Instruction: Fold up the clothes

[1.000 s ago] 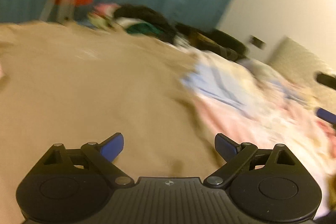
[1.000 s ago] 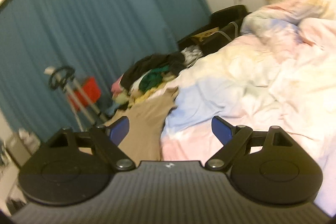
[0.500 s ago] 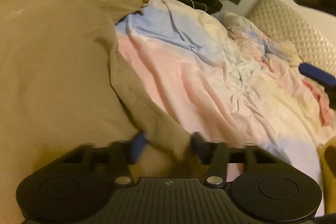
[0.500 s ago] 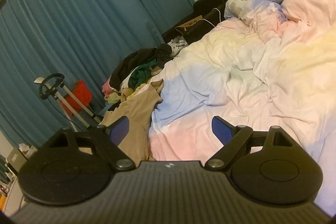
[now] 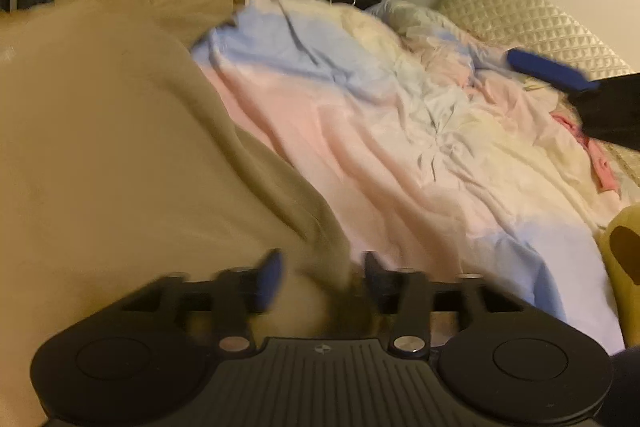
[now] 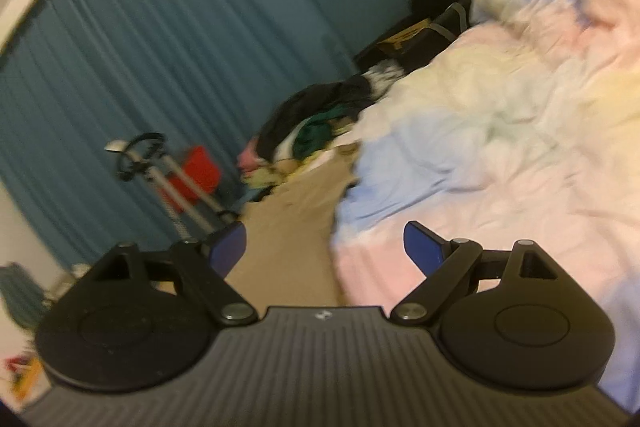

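Note:
A tan T-shirt (image 5: pixel 104 155) lies spread on the bed over a pastel duvet (image 5: pixel 400 147). My left gripper (image 5: pixel 322 279) is low at the shirt's right hem; its blue fingers are partly closed with the tan cloth bunched between them, and motion blur hides whether they pinch it. My right gripper (image 6: pixel 324 247) is open and empty, held above the bed; its far end also shows in the left wrist view (image 5: pixel 548 71). The shirt (image 6: pixel 292 227) shows past its fingers.
A heap of dark and coloured clothes (image 6: pixel 320 127) lies at the bed's far end. A teal curtain (image 6: pixel 180 47), a tripod (image 6: pixel 176 195) with a red item, a quilted headboard (image 5: pixel 520 23) and a yellow object (image 5: pixel 620 247) are around.
My left gripper swung from over the shirt's middle to its right hem and its fingers narrowed onto the cloth. My right gripper stayed open and drifted slightly.

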A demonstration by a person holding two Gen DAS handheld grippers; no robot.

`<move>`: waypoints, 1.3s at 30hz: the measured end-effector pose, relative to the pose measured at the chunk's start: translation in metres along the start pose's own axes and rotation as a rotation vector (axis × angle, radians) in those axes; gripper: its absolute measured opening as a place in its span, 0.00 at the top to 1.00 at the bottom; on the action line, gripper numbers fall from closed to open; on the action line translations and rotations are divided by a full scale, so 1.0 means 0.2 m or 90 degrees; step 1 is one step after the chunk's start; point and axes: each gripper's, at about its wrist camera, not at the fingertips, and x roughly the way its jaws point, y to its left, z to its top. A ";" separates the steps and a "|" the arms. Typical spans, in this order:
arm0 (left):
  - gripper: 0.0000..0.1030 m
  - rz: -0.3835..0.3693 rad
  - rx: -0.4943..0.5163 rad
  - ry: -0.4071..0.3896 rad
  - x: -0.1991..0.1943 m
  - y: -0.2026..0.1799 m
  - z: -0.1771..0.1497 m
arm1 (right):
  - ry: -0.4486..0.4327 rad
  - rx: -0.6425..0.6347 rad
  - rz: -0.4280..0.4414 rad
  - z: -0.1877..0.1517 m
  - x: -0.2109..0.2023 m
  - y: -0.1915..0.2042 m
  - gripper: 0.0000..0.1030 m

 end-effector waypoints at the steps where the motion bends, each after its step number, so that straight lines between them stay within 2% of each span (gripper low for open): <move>1: 0.22 0.017 0.002 -0.012 -0.06 0.03 0.02 | 0.010 0.017 0.016 0.00 0.03 0.00 0.15; 4: 0.15 0.070 -0.003 -0.044 -0.26 0.15 0.07 | 0.047 0.067 0.052 0.00 0.17 0.02 0.14; 7: 0.06 0.127 -0.018 -0.079 -0.44 0.29 0.10 | 0.095 0.084 0.085 0.03 0.44 0.07 0.14; 9: 0.06 0.171 -0.036 -0.119 -0.51 0.38 0.08 | 0.106 0.069 0.098 0.05 0.64 0.10 0.24; 10: 0.06 0.184 -0.053 -0.136 -0.53 0.43 0.07 | 0.112 0.064 0.096 0.05 0.75 0.10 0.24; 12: 0.06 0.174 -0.119 -0.156 -0.55 0.54 0.06 | 0.125 0.056 0.090 0.04 0.97 0.10 0.24; 14: 0.06 0.176 -0.161 -0.180 -0.54 0.63 0.06 | 0.139 0.086 0.062 0.01 1.18 0.05 0.24; 18: 0.06 0.185 -0.192 -0.208 -0.50 0.75 0.11 | 0.159 0.137 0.013 -0.09 1.54 -0.09 0.24; 21: 0.06 0.204 -0.179 -0.228 -0.45 0.83 0.13 | 0.112 0.154 0.040 -0.15 1.70 -0.16 0.24; 25: 0.06 0.212 -0.219 -0.220 -0.34 0.97 0.15 | 0.054 0.120 0.071 -0.12 1.86 -0.14 0.24; 27: 0.06 0.222 -0.240 -0.218 -0.29 1.04 0.15 | 0.031 0.100 0.070 -0.08 1.95 -0.11 0.33; 29: 0.06 0.244 -0.259 -0.221 -0.27 1.10 0.15 | 0.018 0.079 0.061 -0.04 2.04 -0.08 0.34; 31: 0.06 0.248 -0.280 -0.225 -0.27 1.15 0.14 | 0.016 0.054 0.030 0.01 2.11 -0.05 0.50; 33: 0.06 0.248 -0.298 -0.230 -0.27 1.19 0.14 | 0.016 0.029 -0.012 0.05 2.16 -0.02 0.90; 37: 0.06 0.254 -0.316 -0.239 -0.30 1.25 0.17 | -0.018 0.004 -0.030 0.15 2.12 0.01 0.92; 39: 0.06 0.257 -0.324 -0.249 -0.34 1.26 0.19 | -0.019 -0.057 -0.049 0.20 2.09 0.09 0.93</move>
